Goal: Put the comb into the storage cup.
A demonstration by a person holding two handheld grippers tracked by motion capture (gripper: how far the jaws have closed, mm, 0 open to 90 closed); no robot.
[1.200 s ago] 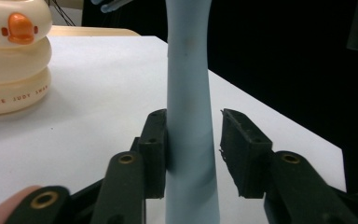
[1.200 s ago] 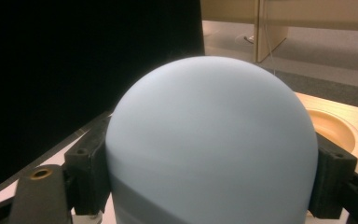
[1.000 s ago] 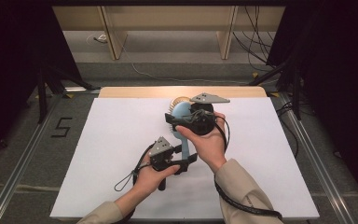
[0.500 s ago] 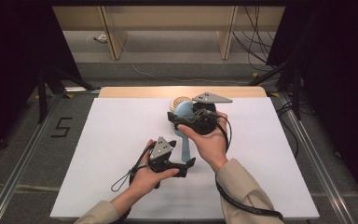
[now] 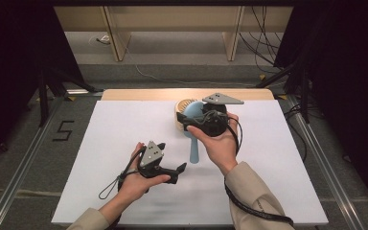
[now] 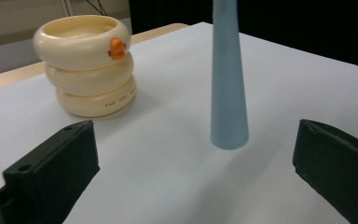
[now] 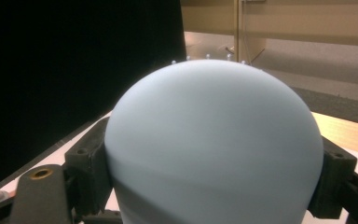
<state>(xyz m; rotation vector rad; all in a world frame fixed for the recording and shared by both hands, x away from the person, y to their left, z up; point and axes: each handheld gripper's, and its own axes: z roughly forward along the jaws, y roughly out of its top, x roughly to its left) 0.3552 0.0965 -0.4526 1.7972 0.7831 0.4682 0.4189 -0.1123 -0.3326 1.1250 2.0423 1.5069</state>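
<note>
A light blue hairbrush hangs over the white table, its rounded head [image 5: 195, 111] up and its handle [image 5: 194, 148] pointing down toward the person. My right gripper [image 5: 197, 122] is shut on the head; in the right gripper view the black jaws press both sides of the head's smooth back [image 7: 214, 140]. My left gripper [image 5: 172, 157] sits lower left of the handle's tip. Its jaws have just been opening and stand wide, with nothing between them. In the left gripper view the handle [image 6: 227, 84] hangs a short way beyond the left gripper [image 6: 196, 177].
A cream holder of three stacked rings with an orange knob [image 6: 91, 70] stands on the table behind the brush [image 5: 180, 106]. The white sheet [image 5: 124, 129] ends at a wooden strip at the back. Cables trail from both grippers.
The left gripper has let go of the brush handle, opened its jaws and drawn back to the left and toward the person. The right gripper holds the brush head as before.
</note>
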